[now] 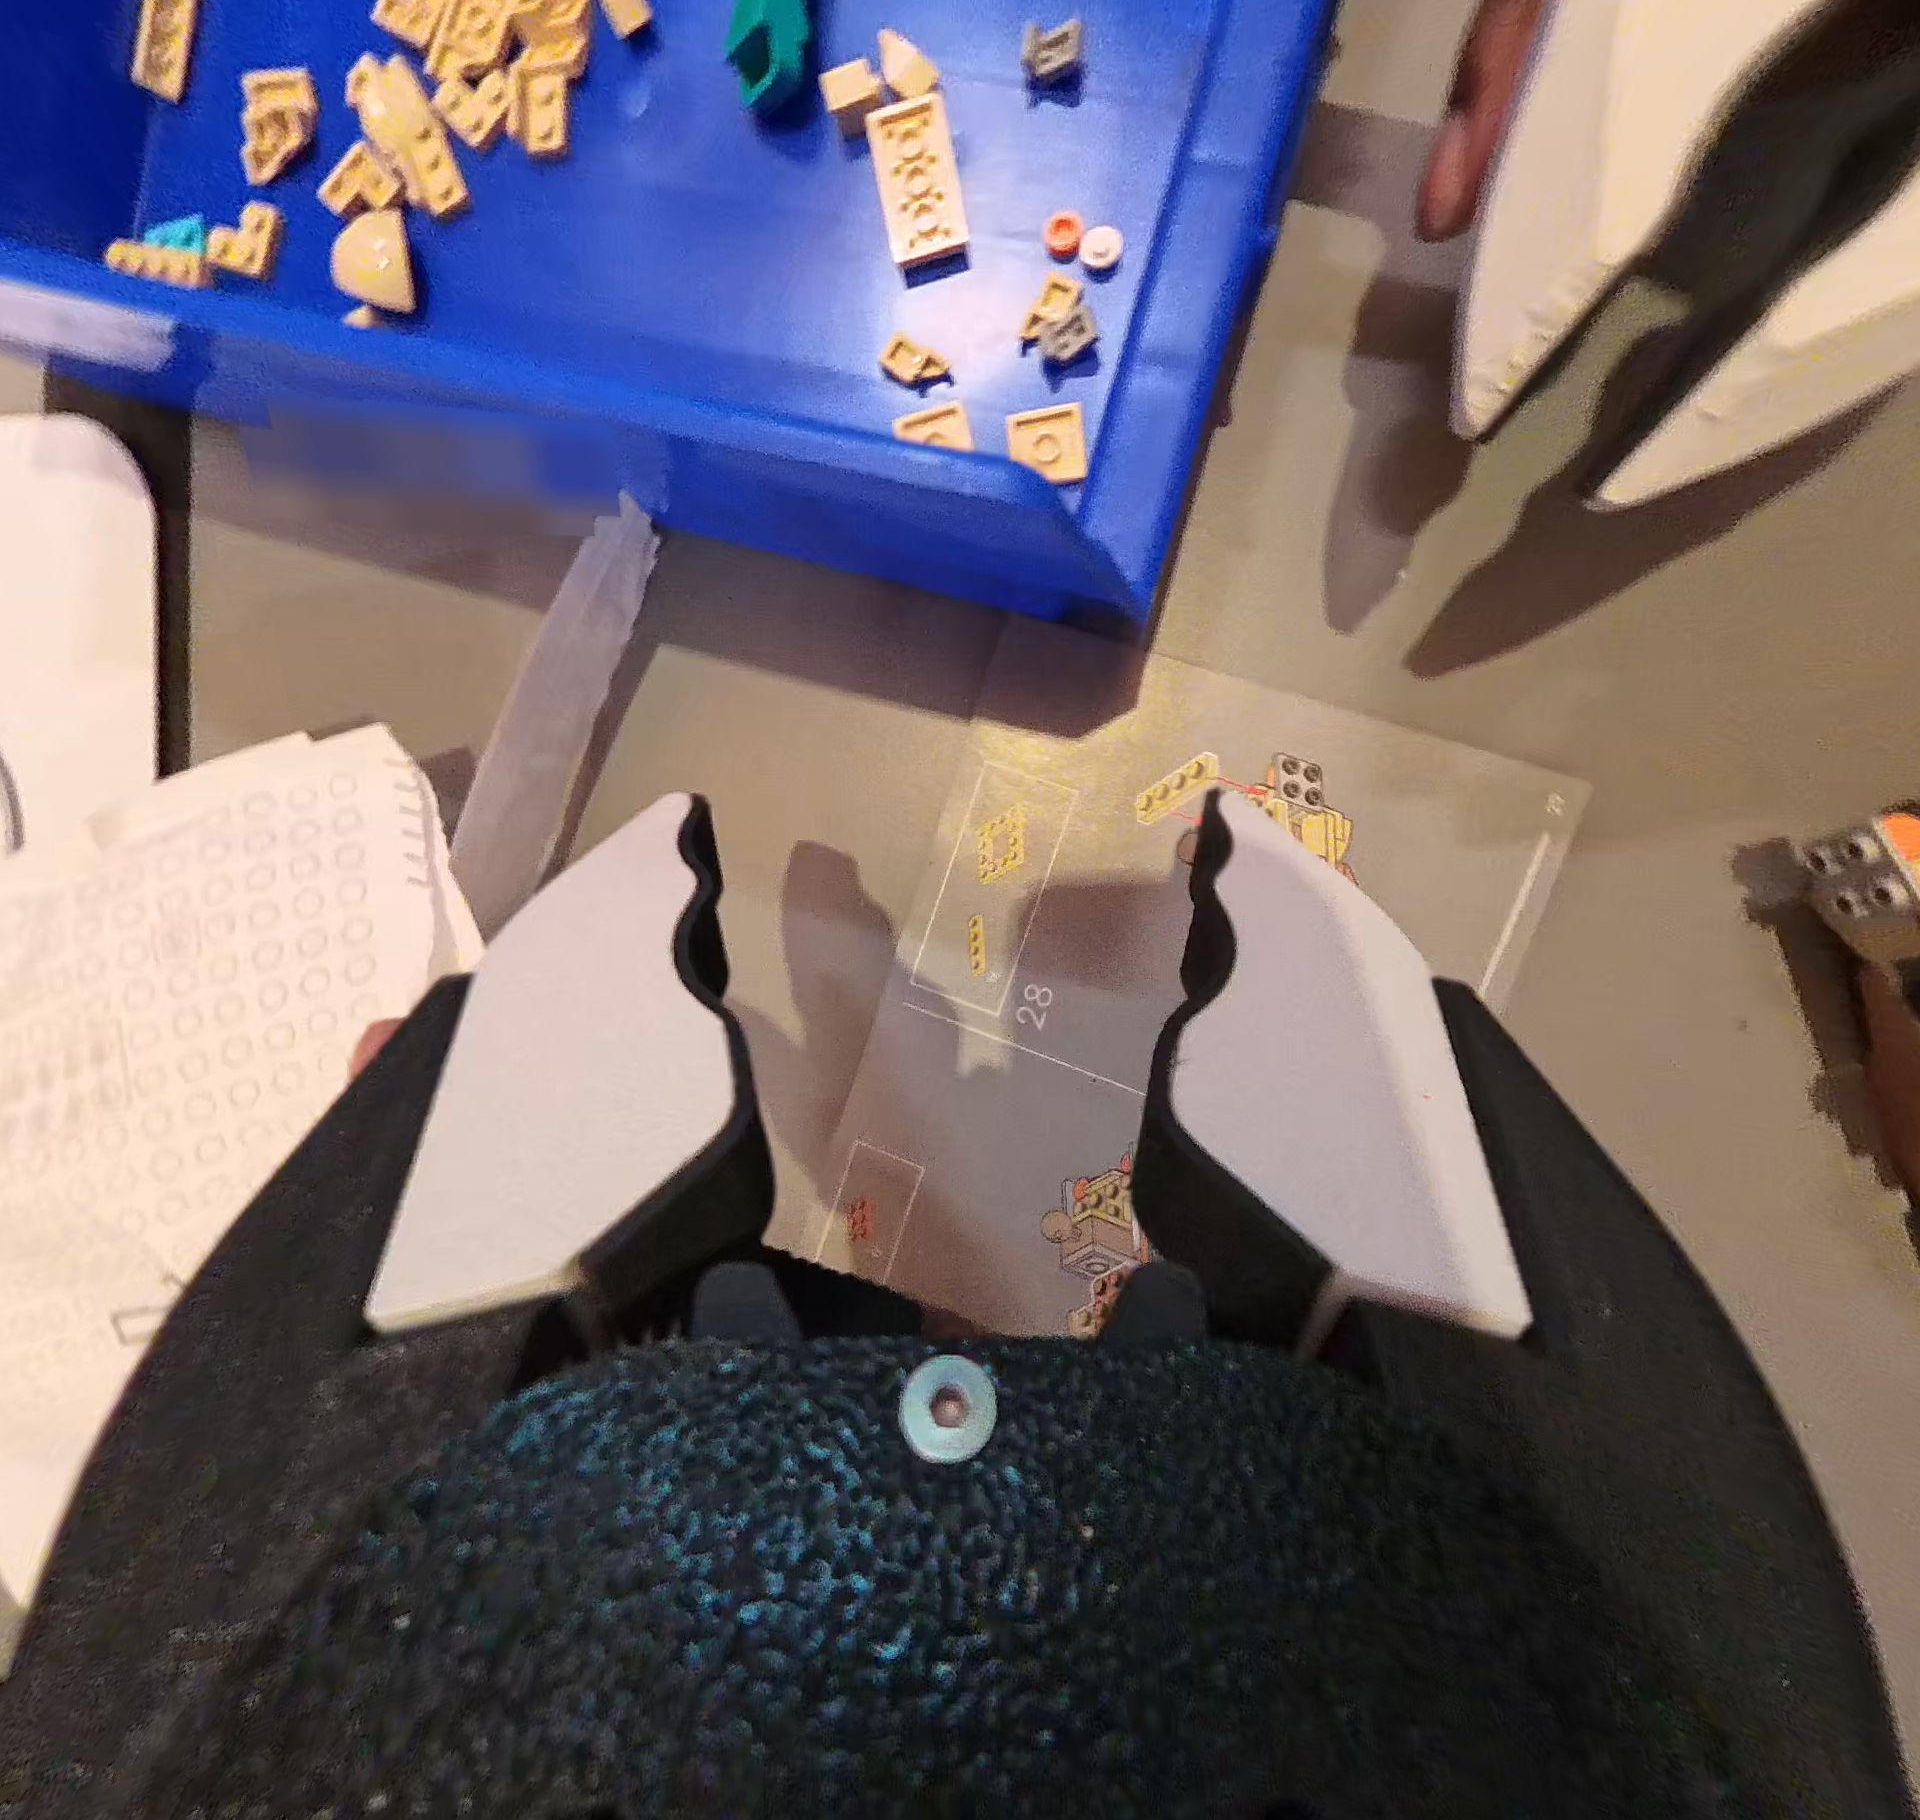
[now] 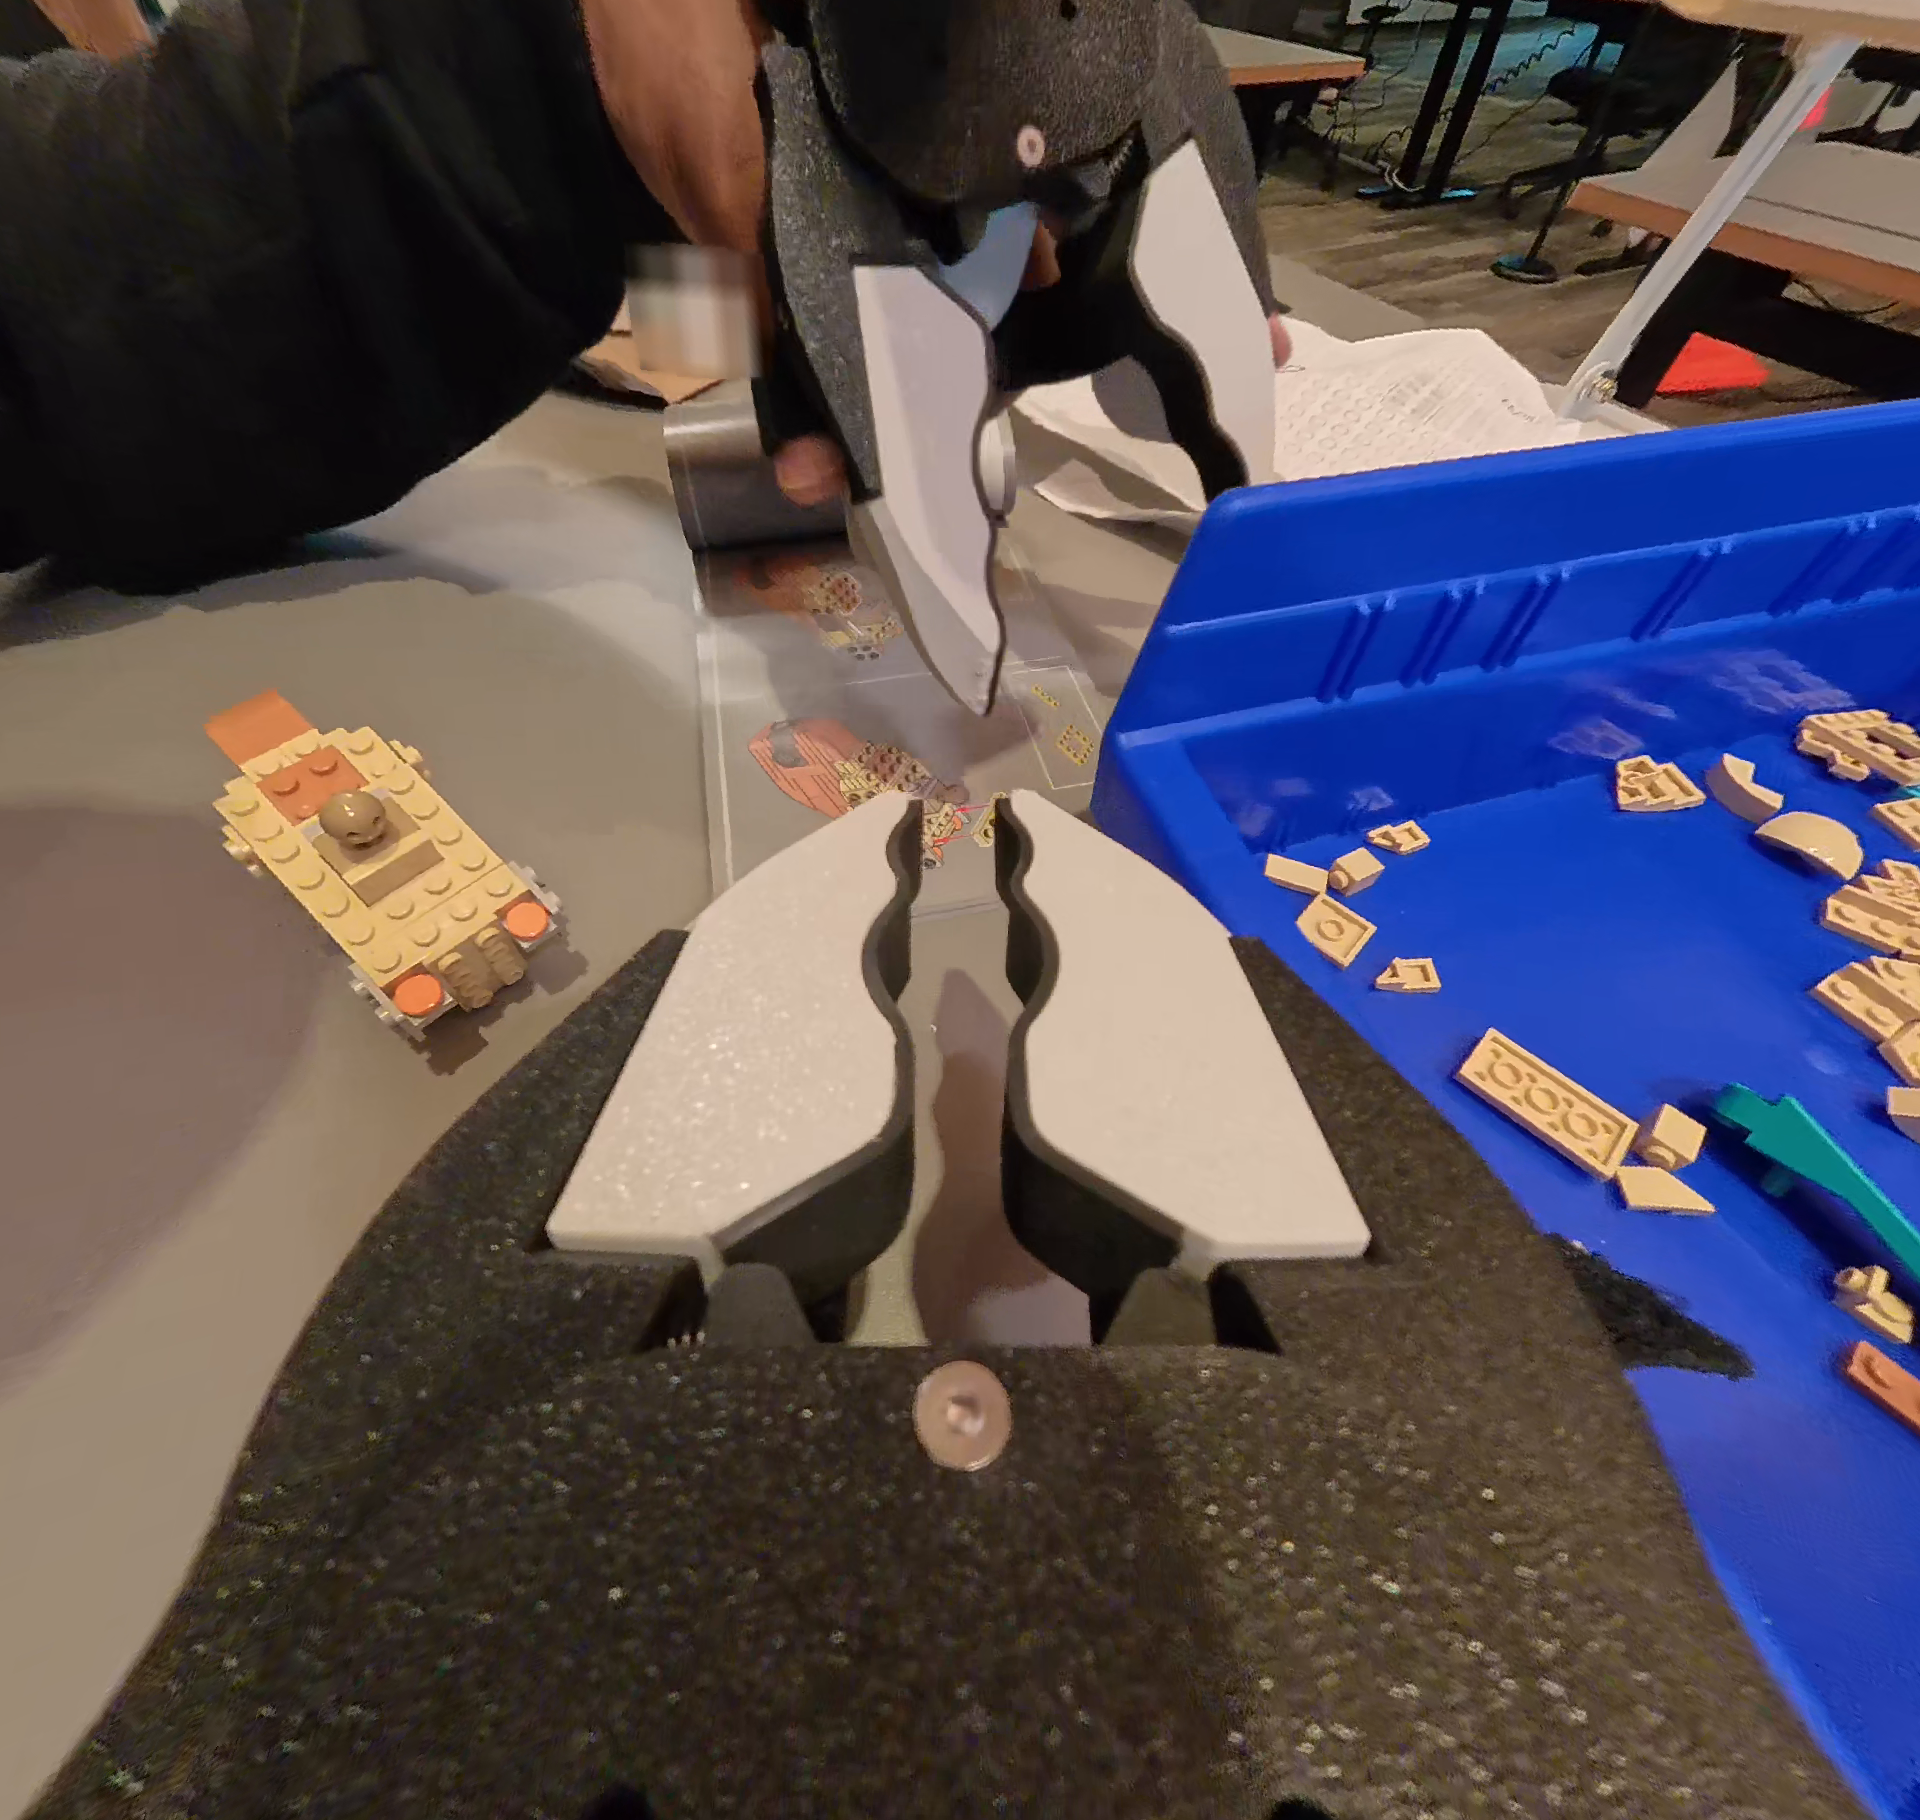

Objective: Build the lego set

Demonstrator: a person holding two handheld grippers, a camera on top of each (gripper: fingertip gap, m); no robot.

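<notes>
My left gripper (image 1: 956, 825) is open and empty, hovering over the printed instruction sheet (image 1: 997, 949) on the grey table. It also shows in the right wrist view (image 2: 1107, 591), jaws apart above the sheet (image 2: 831, 731). My right gripper (image 2: 961, 820) is nearly closed with only a narrow gap and nothing between the fingers; it sits low by the blue bin's corner. The part-built tan vehicle (image 2: 384, 887) with orange studs stands on the table to its left, and at the right edge of the left wrist view (image 1: 1860, 887). The blue bin (image 1: 727, 357) holds several loose tan pieces.
In the bin (image 2: 1455, 544) lie a tan 2x4 plate (image 2: 1548, 1100), a teal piece (image 2: 1808, 1157) and small orange and white studs (image 1: 1081, 241). White perforated paper (image 1: 187, 991) lies left of the sheet. A lamp arm (image 2: 1714, 201) stands behind the bin. A sleeved arm (image 2: 312, 212) crosses the upper left.
</notes>
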